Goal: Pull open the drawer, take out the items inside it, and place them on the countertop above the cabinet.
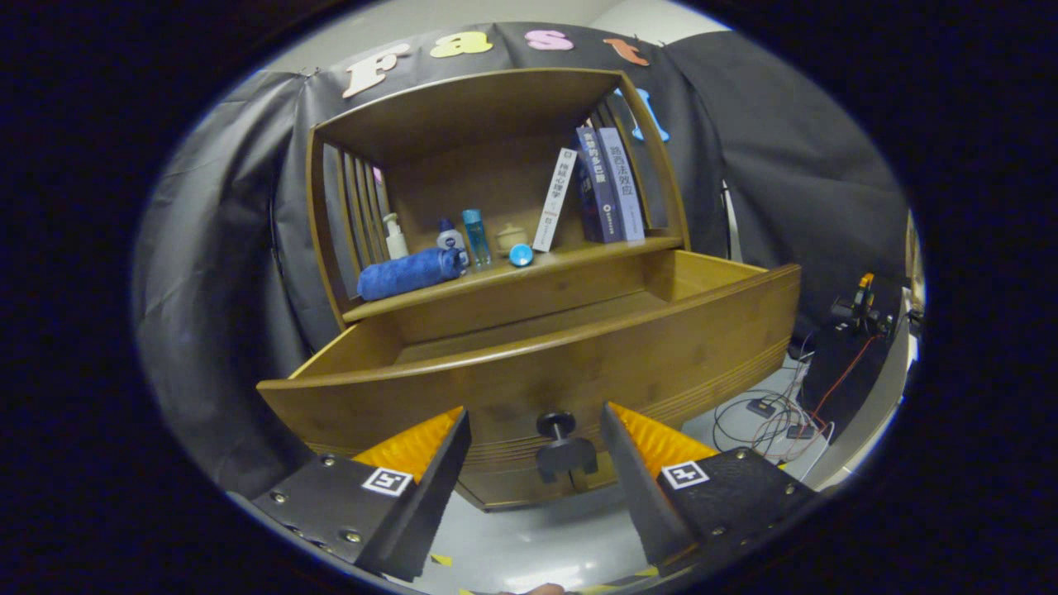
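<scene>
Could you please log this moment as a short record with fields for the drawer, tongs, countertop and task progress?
drawer: wooden drawer pulled open; inside mostly hidden by its front
knob: dark knob between the tongs, untouched
tongs: tongs open, fingers either side of the knob
countertop: countertop holds rolled blue towel, bottles, small jar, blue ball, books
progress: drawer open; whether items remain inside cannot be told

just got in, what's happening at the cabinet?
A person's handheld gripper faces the wooden cabinet's drawer, which is pulled out. The fingers are open, with the dark knob between them, untouched. No items show inside from this angle. On the countertop sit a rolled blue towel, bottles and books.
</scene>
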Motion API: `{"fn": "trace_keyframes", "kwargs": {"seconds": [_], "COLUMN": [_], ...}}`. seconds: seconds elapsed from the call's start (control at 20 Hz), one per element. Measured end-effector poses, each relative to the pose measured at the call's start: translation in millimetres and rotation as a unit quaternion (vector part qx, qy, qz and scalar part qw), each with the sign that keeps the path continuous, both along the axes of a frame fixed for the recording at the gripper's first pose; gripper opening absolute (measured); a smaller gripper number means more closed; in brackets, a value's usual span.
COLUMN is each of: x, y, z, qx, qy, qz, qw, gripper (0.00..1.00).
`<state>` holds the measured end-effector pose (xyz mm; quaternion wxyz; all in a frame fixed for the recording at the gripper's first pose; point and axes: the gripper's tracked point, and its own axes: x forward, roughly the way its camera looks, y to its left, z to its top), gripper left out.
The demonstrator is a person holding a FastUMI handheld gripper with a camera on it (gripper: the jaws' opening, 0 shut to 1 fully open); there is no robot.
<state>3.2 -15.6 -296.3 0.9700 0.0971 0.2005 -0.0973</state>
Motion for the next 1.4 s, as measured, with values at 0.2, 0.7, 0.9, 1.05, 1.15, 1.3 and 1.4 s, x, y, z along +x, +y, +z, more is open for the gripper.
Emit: {"fn": "trace_keyframes", "kwargs": {"seconds": [0.2, 0.7, 0.9, 1.05, 1.15, 1.3, 1.4], "x": [2, 12, 15, 14, 14, 16, 18], "y": [0, 1, 2, 1, 1, 0, -1], "z": [-8, -25, -25, -25, -25, -25, -25], "qx": [-0.006, -0.013, -0.017, -0.022, -0.019, -0.022, -0.024], "qy": [0.013, 0.037, 0.037, 0.041, 0.039, 0.040, 0.043], "qz": [0.005, 0.027, 0.040, 0.050, 0.048, 0.050, 0.055], "qw": [1.000, 0.999, 0.998, 0.998, 0.998, 0.998, 0.997], "gripper": [0.94, 0.95, 0.95, 0.94, 0.94, 0.94, 0.94]}}
